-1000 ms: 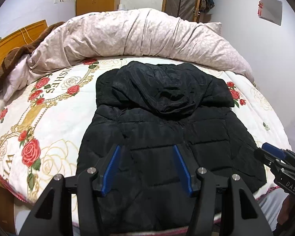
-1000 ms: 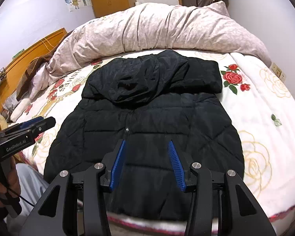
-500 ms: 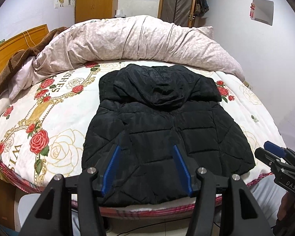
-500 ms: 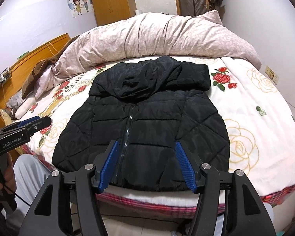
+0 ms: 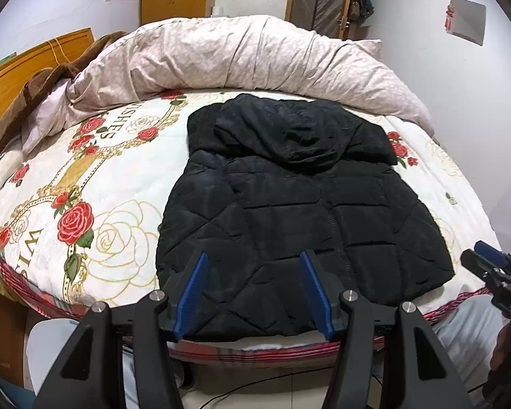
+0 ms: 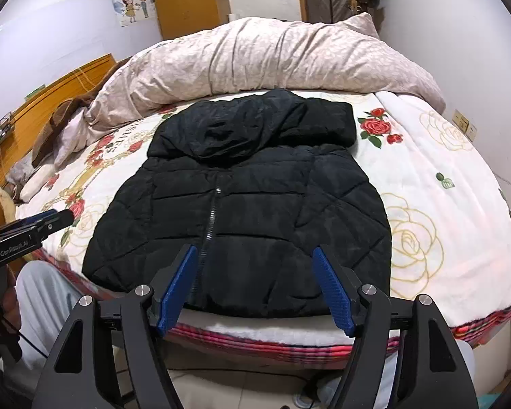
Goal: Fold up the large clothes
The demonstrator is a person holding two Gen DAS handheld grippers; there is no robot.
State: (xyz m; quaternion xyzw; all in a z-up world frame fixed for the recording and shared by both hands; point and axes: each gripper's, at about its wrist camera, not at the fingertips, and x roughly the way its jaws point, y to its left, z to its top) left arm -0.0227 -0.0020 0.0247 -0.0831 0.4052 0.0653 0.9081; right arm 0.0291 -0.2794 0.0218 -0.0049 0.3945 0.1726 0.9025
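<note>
Black hooded jacket lies flat on the bed, zipped front up, hood folded down over the chest, sleeves tucked in so only the body outline shows; hem sits at the near bed edge, just short of the red plaid trim. It hasn't shifted on the bedspread versus a second ago. What changed is the viewpoint: both cameras have backed away from the bed, so the jacket now looks smaller and the floor and the full near edge of the mattress are in frame, where earlier the hem ran under the fingers. Left hand-held gripper is about half open, same gap as before, nothing between the blue pads, hovering off the hem and clear of the fabric. Right hand-held gripper has its jaws opening, clearly wider than a second ago, also empty, in front of the hem near the zipper and not touching it. Each gripper shows at the edge of the other's view, either side of the jacket. Behind the jacket a rumpled pale quilt is heaped across the far side of the bed; wooden headboard at left. Person's light trousers visible at the bed edge.
</note>
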